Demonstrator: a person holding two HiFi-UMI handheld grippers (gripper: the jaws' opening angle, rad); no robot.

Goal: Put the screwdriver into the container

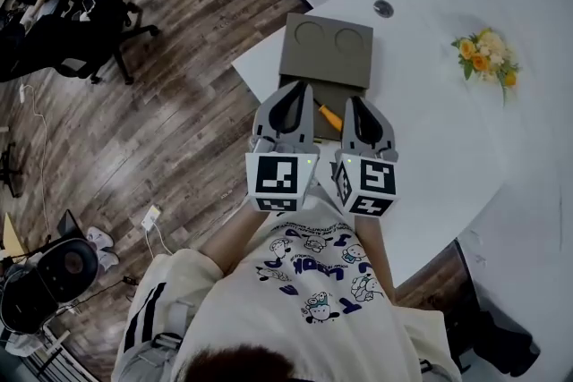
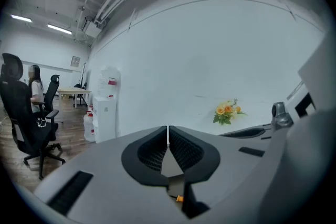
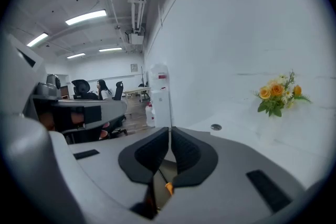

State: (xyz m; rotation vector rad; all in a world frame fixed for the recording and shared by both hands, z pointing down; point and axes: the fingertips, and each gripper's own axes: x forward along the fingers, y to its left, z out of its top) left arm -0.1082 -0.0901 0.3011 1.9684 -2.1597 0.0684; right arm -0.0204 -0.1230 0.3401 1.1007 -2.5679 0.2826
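1. While the left tool (image 1: 289, 94) hangs over the near left part of the container (image 1: 309, 67), its jaws are pressed together with nothing between them. Its own view shows only a speck of orange below, through the gap behind the pads.
2. Just right of it, between the two tools, lies the screwdriver (image 1: 329, 117). Its orange handle rests slantwise on the flat near part of the dull olive container, nearer than the two round hollows. The thin shaft is mostly hidden, so I cannot tell whether its whole length is inside.
3. Just beside the handle, the right tool (image 1: 363, 103) has its jaws closed tip to tip. In its own view the handle and a thin dark shaft show underneath the pads, not clamped between them, so I judge this tool to be empty.
4. The container stands at the left edge of the white desk (image 1: 430, 139), with a bunch of flowers (image 1: 486, 56) well apart at the far right.
5. By my reading, the placing step looks finished or nearly so. The next move calls for lifting both tools clear without nudging the handle. If the tip overhangs the rim, the right tool would have to open and take the screwdriver again.
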